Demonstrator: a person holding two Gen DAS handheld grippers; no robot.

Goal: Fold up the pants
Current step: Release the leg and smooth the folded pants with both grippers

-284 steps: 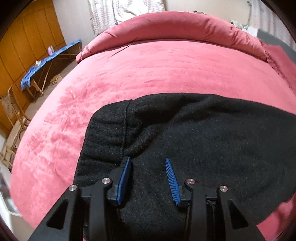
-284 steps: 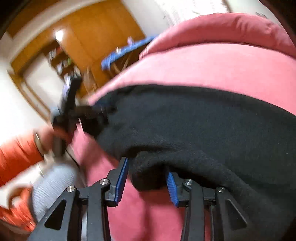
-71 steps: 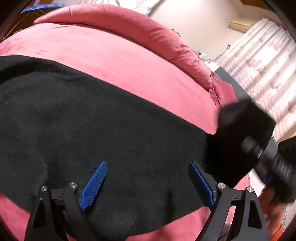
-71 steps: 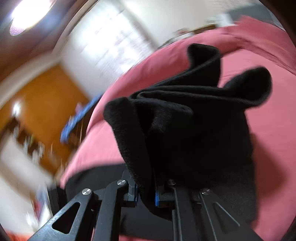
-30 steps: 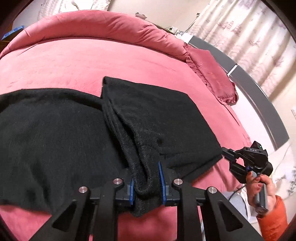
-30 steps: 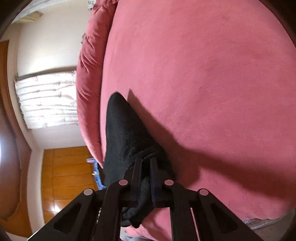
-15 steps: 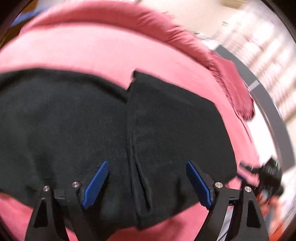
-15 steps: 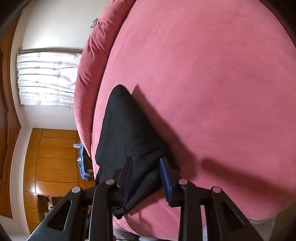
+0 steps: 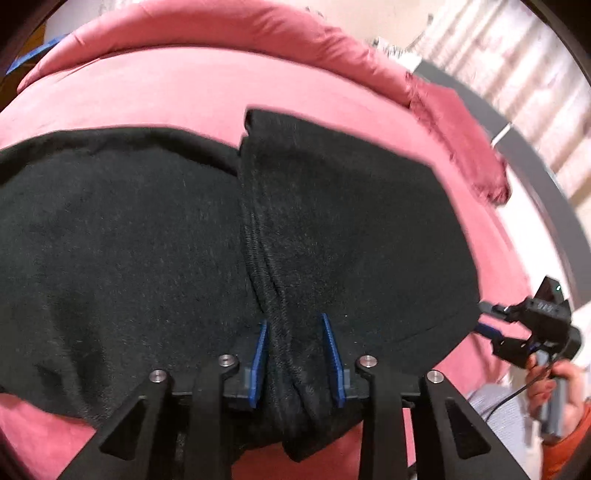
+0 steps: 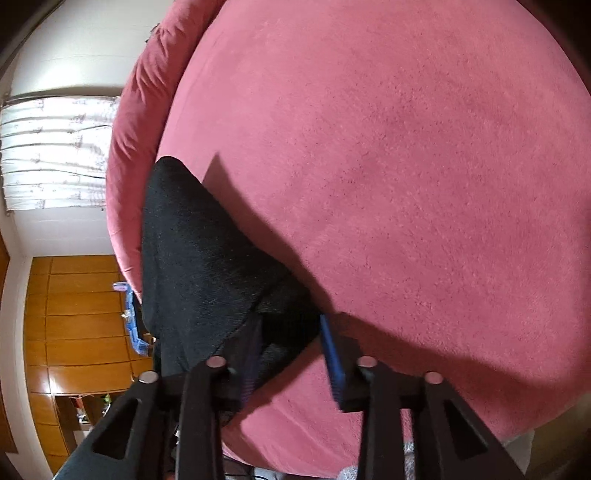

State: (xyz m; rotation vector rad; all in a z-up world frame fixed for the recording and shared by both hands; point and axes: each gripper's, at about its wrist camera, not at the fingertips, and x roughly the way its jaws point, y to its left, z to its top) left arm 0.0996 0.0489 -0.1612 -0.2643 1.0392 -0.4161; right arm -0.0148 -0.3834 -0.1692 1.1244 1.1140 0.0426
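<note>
Black fleece pants (image 9: 147,236) lie across a red bed (image 9: 184,92), with the leg end folded over onto the rest (image 9: 351,221). My left gripper (image 9: 295,332) has its blue pads on either side of the thick cuff edge at the fold, narrowly apart with cloth bunched between them. My right gripper (image 10: 291,343) straddles the folded corner of the pants (image 10: 195,258) at the bed's near edge, its fingers apart. It also shows at the right in the left wrist view (image 9: 532,328).
A red bolster (image 9: 221,33) runs along the far side of the bed, with a red pillow (image 9: 461,147) at the right. Wooden wardrobes (image 10: 74,314) and curtains (image 10: 55,147) stand beyond the bed.
My left gripper has narrowed from wide open onto the cuff edge of the folded part. My right gripper has opened wider, and the pants corner rests on the bed.
</note>
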